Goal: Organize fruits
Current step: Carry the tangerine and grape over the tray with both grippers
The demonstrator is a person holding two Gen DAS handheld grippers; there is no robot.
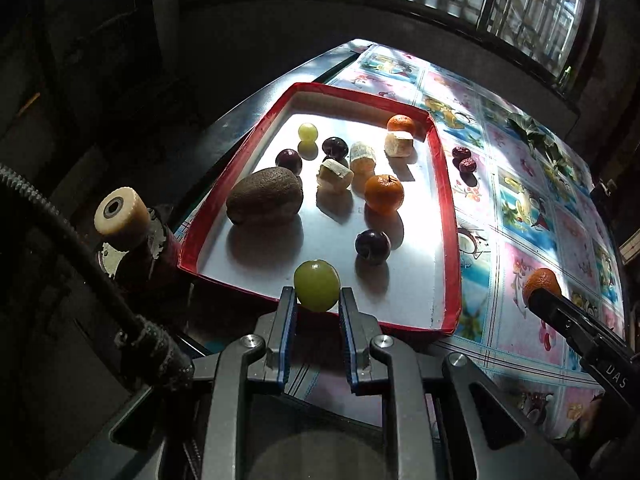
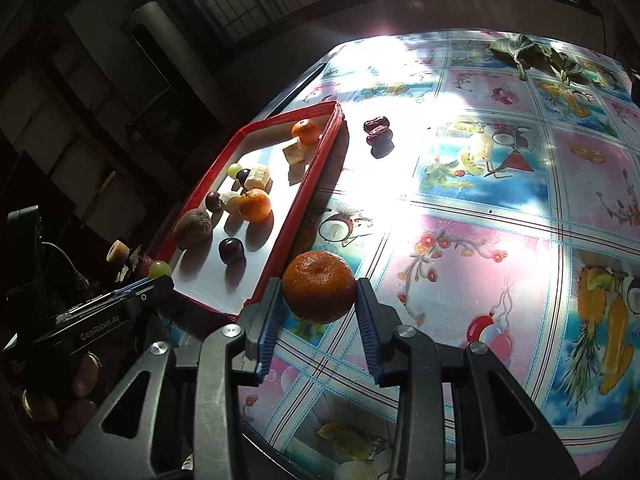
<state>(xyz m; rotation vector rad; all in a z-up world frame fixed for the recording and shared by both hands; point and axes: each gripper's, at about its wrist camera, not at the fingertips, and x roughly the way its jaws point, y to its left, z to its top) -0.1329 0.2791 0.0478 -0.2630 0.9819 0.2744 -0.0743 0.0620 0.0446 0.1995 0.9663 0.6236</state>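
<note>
My left gripper (image 1: 317, 300) is shut on a green grape (image 1: 316, 285), held above the near edge of the red tray (image 1: 448, 216). In the tray lie a brown kiwi (image 1: 264, 196), tangerines (image 1: 384, 194), dark plums (image 1: 373, 246), another green grape (image 1: 308, 132) and several banana pieces (image 1: 335, 174). My right gripper (image 2: 318, 300) is shut on a tangerine (image 2: 319, 286), above the patterned tablecloth just right of the tray (image 2: 296, 216). The right gripper also shows at the right of the left wrist view (image 1: 538, 292), and the left gripper at the lower left of the right wrist view (image 2: 158, 276).
Two dark red dates (image 2: 378, 132) lie on the tablecloth (image 2: 480, 240) right of the tray's far end. Green leaves (image 2: 528, 54) sit at the far table edge. A cream roller (image 1: 122, 216) and dark floor lie left of the tray. Window bars stand behind.
</note>
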